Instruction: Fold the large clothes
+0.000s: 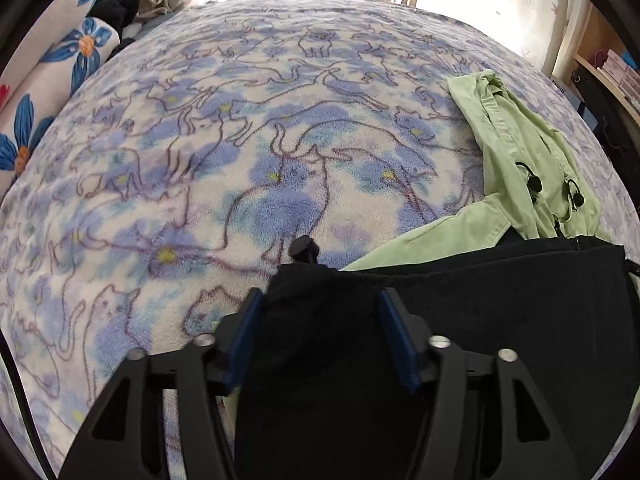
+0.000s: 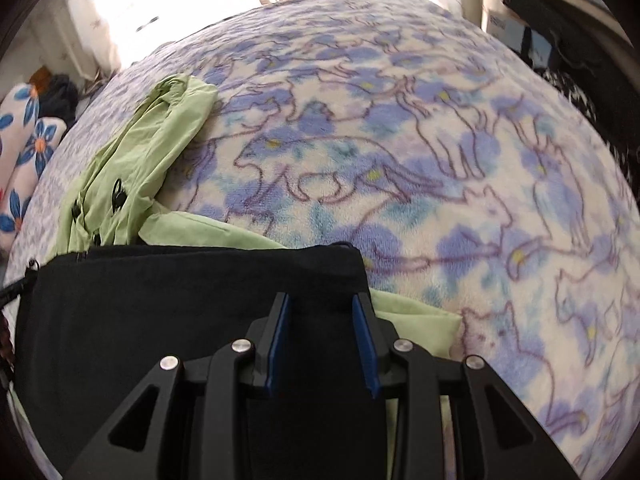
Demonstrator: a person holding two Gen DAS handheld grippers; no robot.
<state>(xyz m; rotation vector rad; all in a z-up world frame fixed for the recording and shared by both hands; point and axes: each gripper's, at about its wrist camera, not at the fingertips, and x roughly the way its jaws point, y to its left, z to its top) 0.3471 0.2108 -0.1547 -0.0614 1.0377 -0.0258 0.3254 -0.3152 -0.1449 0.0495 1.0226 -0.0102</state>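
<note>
A black garment (image 1: 500, 304) lies over a light green jacket (image 1: 516, 148) on the bed. In the left wrist view my left gripper (image 1: 320, 300) has its blue pads on either side of a bunched corner of the black garment, with a cord toggle (image 1: 303, 246) sticking out in front. In the right wrist view my right gripper (image 2: 322, 304) straddles the other corner of the black garment (image 2: 180, 300), jaws apart around the cloth. The green jacket (image 2: 152, 148) extends from under the black cloth, its hood toward the window.
The bed carries a fleece blanket (image 1: 240, 152) with blue flowers and cat outlines (image 2: 460, 168). Flowered pillows (image 1: 52, 80) and a dark bundle (image 1: 118, 0) lie at the left. Curtains and a bright window are behind. Shelves (image 1: 616, 76) stand to the right.
</note>
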